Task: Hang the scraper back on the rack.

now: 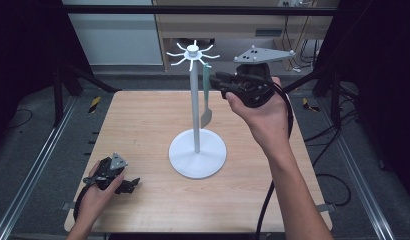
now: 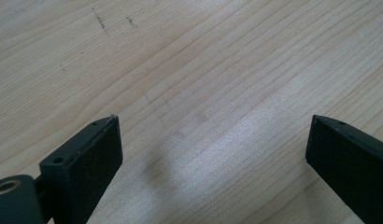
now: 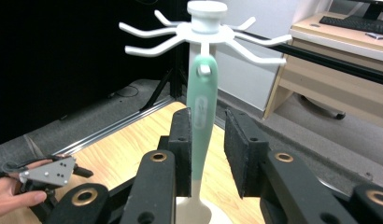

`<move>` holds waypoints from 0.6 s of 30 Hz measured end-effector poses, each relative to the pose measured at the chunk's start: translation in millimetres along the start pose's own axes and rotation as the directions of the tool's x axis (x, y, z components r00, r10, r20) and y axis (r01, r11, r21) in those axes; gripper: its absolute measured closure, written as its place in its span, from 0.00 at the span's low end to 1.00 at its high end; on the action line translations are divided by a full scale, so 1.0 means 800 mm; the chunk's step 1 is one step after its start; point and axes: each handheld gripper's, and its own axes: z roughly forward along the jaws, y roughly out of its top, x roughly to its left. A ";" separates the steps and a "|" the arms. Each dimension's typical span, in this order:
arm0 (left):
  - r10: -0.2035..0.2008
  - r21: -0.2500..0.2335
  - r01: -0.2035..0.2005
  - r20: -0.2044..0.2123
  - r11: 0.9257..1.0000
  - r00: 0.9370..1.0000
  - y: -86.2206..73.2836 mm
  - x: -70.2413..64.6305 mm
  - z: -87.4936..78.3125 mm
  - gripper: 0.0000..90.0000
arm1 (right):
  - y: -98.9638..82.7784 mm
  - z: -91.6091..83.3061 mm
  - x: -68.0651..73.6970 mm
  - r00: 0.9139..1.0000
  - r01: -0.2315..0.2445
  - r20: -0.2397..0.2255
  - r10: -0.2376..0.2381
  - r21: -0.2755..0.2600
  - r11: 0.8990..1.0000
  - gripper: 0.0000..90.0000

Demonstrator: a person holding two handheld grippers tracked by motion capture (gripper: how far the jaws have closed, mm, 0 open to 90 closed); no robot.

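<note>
spatula on the rack hook, right tongs around the handle

high view: the white rack (image 1: 197, 150) stands mid table (image 1: 143, 120), with a green-handled spatula (image 1: 206, 95) hanging from one of the hooks up top. the right tongs (image 1: 217, 82) are up at the handle. the left tongs (image 1: 127, 186) sit low on the table near the front left corner, well apart from the rack.

left gripper view: left tongs (image 2: 213, 140) are spread wide with nothing between them, just bare wood underneath.

right gripper view: the spatula (image 3: 202, 116) hangs by the hole in its handle on a hook (image 3: 204, 58), and the right tongs (image 3: 207, 140) straddle the handle. one pad looks to be touching it, the other stands a bit off, so i'd call them spread, not pinching.

what could go wrong: pulling sideways instead of lifting could catch the hole on the hook and tip the light rack. a loose one-sided grip could let the spatula swing or drop.
</note>
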 end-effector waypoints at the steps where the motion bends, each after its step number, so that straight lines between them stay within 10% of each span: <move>1: 0.000 0.001 0.000 0.000 1.000 1.000 0.000 0.000 0.000 0.04 | 0.000 0.000 0.000 1.000 0.000 0.000 0.000 0.000 1.000 0.81; 18: 0.007 0.007 -0.007 -0.004 1.000 1.000 0.000 -0.001 0.001 0.04 | -0.029 -0.007 -0.009 0.999 -0.025 0.024 0.025 0.036 0.999 0.80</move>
